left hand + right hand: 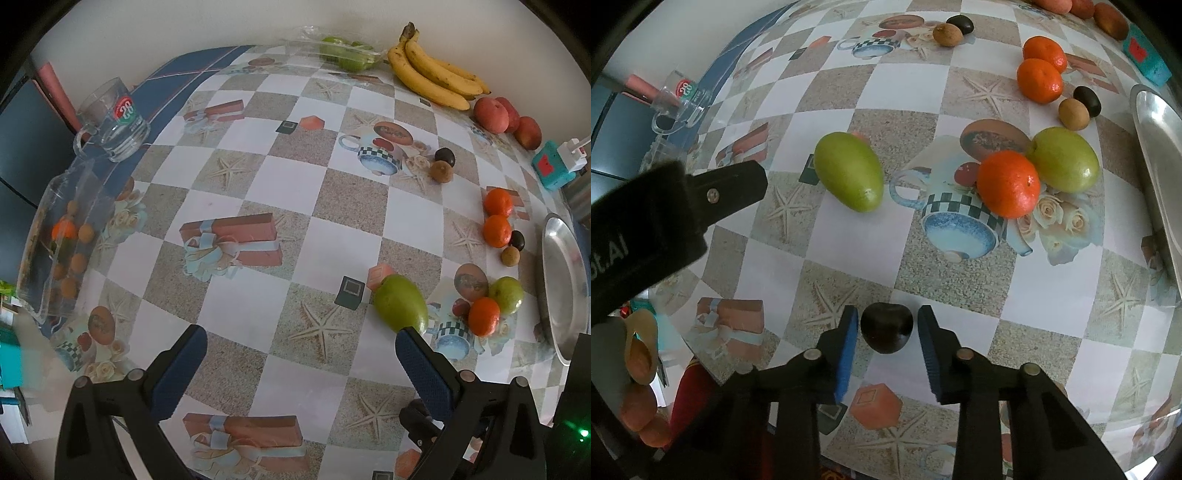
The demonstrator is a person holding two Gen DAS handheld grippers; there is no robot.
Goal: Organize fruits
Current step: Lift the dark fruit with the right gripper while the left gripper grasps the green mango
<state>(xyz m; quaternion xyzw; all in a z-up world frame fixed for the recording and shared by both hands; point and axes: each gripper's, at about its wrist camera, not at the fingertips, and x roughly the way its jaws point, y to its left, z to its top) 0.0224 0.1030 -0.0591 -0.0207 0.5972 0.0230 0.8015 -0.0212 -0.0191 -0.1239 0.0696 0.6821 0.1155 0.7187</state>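
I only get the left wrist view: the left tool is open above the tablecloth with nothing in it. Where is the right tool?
Observer: The right tool points down at the table, with a dark round fruit between its blue pads.
Operator: Is the fruit gripped?
Observer: It doesn't look like it. A thin gap shows on each side, so the pads flank the fruit without visibly pressing on it.
Operator: What kind of fruit is it?
Observer: It is nearly black and glossy, with a stem dimple, so it may be a plum. It appears to rest on the tablecloth.
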